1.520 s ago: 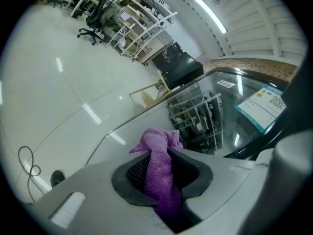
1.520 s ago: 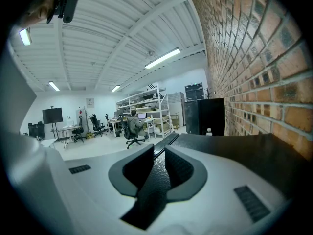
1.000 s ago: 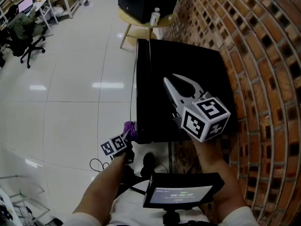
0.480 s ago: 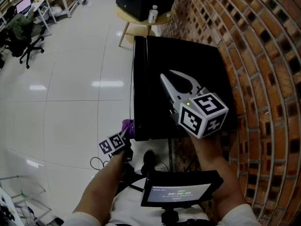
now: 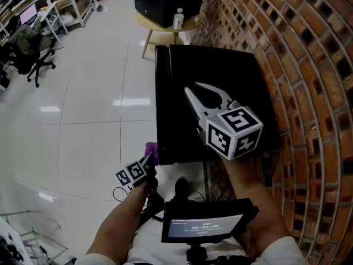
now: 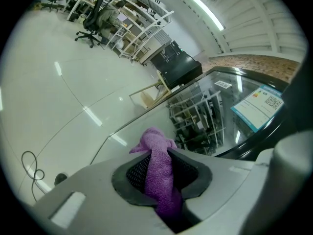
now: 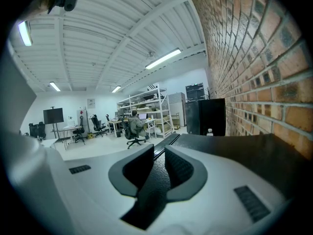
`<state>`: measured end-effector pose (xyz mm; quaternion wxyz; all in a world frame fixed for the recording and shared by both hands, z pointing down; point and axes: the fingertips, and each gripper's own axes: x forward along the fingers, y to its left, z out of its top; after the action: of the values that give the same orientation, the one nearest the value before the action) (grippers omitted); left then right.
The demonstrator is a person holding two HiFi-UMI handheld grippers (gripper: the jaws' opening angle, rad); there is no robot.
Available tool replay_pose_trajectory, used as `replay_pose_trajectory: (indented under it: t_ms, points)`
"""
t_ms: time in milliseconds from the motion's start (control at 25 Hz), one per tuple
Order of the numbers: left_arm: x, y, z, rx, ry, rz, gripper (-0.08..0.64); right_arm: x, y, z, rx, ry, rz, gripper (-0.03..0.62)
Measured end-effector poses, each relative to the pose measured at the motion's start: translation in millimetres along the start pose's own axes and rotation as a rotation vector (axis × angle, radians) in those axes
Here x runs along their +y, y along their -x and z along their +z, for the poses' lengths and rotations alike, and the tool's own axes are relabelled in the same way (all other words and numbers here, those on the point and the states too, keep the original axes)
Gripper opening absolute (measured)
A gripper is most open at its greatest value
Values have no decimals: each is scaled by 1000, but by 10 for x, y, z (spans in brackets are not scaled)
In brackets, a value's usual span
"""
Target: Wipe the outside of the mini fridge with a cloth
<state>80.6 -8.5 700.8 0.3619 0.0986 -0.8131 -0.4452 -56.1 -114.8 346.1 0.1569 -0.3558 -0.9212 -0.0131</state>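
Barely anything has shifted in a second. At the black mini fridge's [image 5: 220, 70] 7 o'clock corner, the left gripper [image 5: 148, 160] clamps a purple terry cloth [image 6: 159, 175]. The right gripper [image 5: 193, 88], slightly parted and empty, hovers over the fridge top. A red brick wall [image 5: 309, 65] stands at 3, a glossy white floor [image 5: 83, 93] lies at 9, and a round wooden table [image 5: 165, 29] sits at 12. The fridge runs 12 to 6, door facing 9.

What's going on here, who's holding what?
A person is working on a black mini fridge that stands against a brick wall, with a handheld gripper in each hand. The left gripper is clamped on a purple cloth and holds it by the fridge's glossy door side, at the corner nearest the person. Whether the cloth touches the door is hard to tell. The right gripper sits over the fridge's top, jaws slightly apart and empty.
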Motion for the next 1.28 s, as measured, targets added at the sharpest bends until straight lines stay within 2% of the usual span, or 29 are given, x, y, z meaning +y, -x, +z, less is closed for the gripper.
replay_pose_trajectory:
  t_ms: [200, 440, 640, 1080, 1160, 1280]
  points:
    - [-281, 198, 166, -45, 9, -87, 66, 10, -5, -7, 1, -1, 0, 61]
    - [-840, 534, 506, -101, -38, -221, 66, 11, -21, -18, 4, 1, 2, 61]
    - [-1195, 800, 796, -142, -82, -270, 66, 19, -22, -22, 5, 4, 8, 61]
    - [-2106, 1202, 1381, -221, -290, -319, 67, 34, -40, -44, 16, 9, 26, 63]
    - [-2338, 1238, 1496, -219, -355, -328, 67, 34, -39, -48, 17, 9, 29, 62]
    - [-2684, 1244, 1649, -211, -497, -328, 69, 8, -32, -50, 15, 10, 24, 63]
